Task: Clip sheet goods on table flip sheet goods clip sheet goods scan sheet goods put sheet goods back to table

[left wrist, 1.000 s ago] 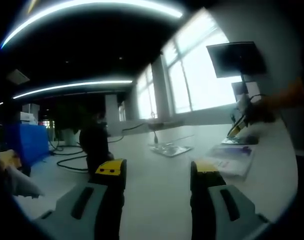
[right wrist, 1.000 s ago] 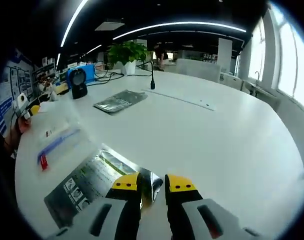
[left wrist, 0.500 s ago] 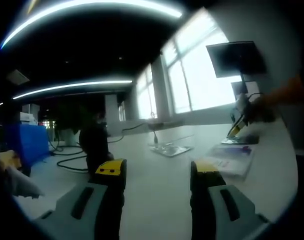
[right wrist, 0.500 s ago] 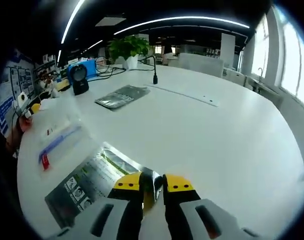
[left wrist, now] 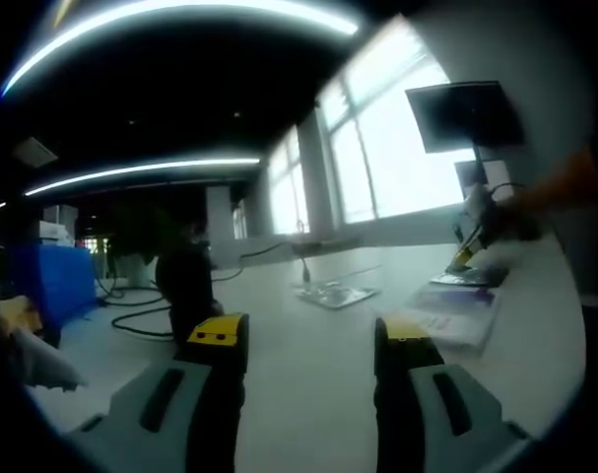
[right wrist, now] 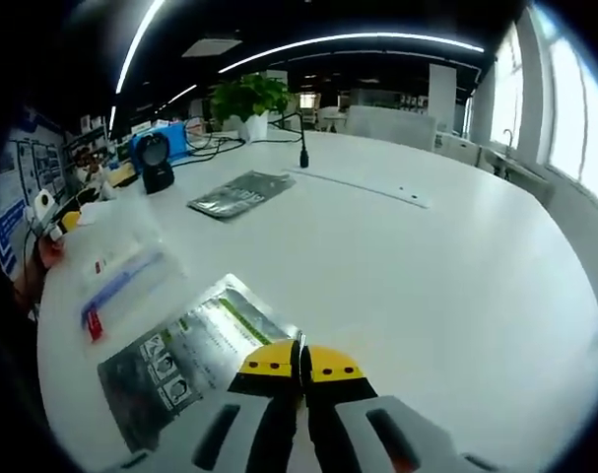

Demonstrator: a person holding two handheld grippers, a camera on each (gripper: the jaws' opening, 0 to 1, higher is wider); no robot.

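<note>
In the right gripper view a silver foil sheet pack (right wrist: 185,345) with green and white print lies on the white table (right wrist: 427,266), and my right gripper (right wrist: 300,361) is shut on its near corner. A second silver pack (right wrist: 241,191) lies farther off near the middle. In the left gripper view my left gripper (left wrist: 310,337) hangs open over the table (left wrist: 308,394), nothing between its jaws. The far silver pack (left wrist: 335,294) and a clear bag with blue print (left wrist: 456,310) lie ahead of it, and the right gripper (left wrist: 468,251) shows small at the right.
A black scanner (right wrist: 157,160) stands by a blue box (right wrist: 175,141) at the back left, with a plant (right wrist: 247,101) and a thin microphone stalk (right wrist: 303,148). A clear bag with a blue stripe (right wrist: 121,281) lies at left. The scanner (left wrist: 187,281) and cables (left wrist: 136,317) sit left of my left gripper.
My right gripper has shut its jaws on the corner of the near foil pack. The left gripper view is unchanged.
</note>
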